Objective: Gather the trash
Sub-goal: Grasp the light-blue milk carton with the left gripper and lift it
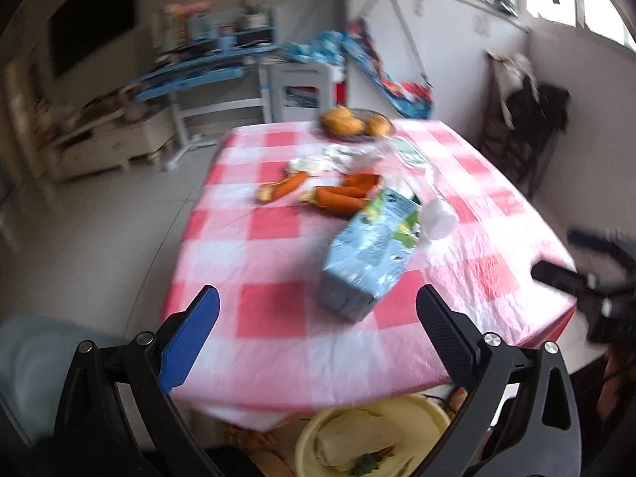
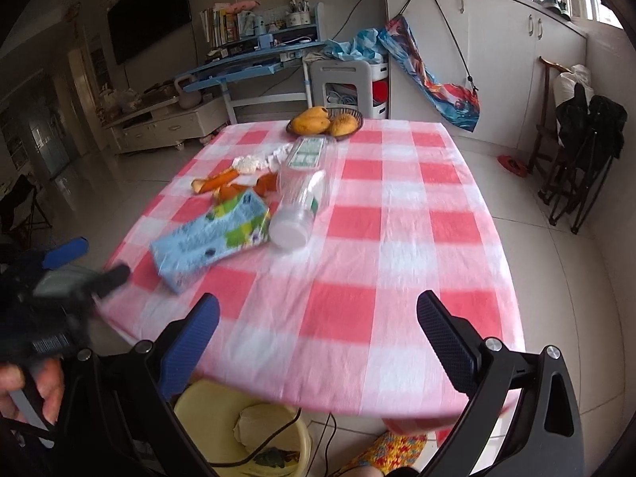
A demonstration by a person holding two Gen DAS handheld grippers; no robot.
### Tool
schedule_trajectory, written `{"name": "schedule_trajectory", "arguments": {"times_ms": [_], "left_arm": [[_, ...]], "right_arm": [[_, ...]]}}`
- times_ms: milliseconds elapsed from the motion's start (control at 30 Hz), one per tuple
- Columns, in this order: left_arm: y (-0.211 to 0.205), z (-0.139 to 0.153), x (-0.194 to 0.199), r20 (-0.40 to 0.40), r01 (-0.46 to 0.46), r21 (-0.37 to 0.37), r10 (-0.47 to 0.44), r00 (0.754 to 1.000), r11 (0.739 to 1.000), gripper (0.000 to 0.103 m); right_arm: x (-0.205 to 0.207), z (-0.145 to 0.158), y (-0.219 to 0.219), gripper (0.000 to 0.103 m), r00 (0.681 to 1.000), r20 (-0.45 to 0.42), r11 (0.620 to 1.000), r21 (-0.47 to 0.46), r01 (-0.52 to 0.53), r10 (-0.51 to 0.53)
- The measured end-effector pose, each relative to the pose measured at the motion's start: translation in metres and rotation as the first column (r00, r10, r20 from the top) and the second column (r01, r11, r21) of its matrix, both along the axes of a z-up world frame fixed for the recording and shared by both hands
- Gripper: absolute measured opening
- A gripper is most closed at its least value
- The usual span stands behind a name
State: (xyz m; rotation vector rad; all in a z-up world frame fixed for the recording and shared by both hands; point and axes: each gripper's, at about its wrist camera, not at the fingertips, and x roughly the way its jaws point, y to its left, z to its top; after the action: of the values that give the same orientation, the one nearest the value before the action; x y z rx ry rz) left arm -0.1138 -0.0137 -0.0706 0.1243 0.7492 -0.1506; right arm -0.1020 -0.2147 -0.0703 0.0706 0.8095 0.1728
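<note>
While both tongs, left [image 1: 318, 318] and right [image 2: 318, 318], gape empty, next grab is the carton [image 1: 367, 254] above the bin [image 1: 318, 433].

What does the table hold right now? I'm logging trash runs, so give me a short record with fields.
surface: table with pink checked cloth
trash on it: blue carton lying flat; clear plastic bottle on its side beside it; orange peels; crumpled white tissue
not trash: basket of mangoes at far edge
bin: yellow bucket on floor below near edge, already holding some waste
left gripper: open, empty
right gripper: open, empty
</note>
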Motion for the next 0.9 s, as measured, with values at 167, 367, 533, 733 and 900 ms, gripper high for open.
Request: {"name": "schedule_trajectory", "arguments": {"times_ms": [167, 367, 533, 733, 900], "left_arm": [[-0.033, -0.015, 0.032, -0.044, 0.109, 0.106, -0.105, 0.994, 0.988, 0.096], [-0.052, -0.032, 0.064, -0.083, 0.175, 0.190, -0.161, 0.983, 0.966, 0.095], [-0.050, -0.041, 0.081, -0.170, 0.210, 0.108, -0.190, 0.967, 0.972, 0.055], [-0.003, 0.012, 0.083, -0.062, 0.108, 0.001, -0.108, 0.992, 0.994, 0.053], [0.056, 0.055, 0.104, 0.005, -0.048, -0.074, 0.048, 0.999, 0.996, 0.053]], "right_arm": [[0.037, 0.000, 0.005, 0.095, 0.999, -0.011, 0.999, -0.043, -0.030, 0.030], [0.071, -0.012, 0.008, 0.095, 0.998, -0.045, 0.997, -0.055, -0.052, 0.050], [0.082, -0.011, 0.003, 0.095, 1.000, -0.022, 0.999, -0.031, -0.017, 0.016], [0.072, 0.020, 0.010, 0.095, 0.990, 0.136, 0.999, 0.007, -0.032, 0.030], [0.079, 0.018, 0.065, 0.095, 0.955, 0.137, 0.964, -0.043, -0.261, 0.265]]}}
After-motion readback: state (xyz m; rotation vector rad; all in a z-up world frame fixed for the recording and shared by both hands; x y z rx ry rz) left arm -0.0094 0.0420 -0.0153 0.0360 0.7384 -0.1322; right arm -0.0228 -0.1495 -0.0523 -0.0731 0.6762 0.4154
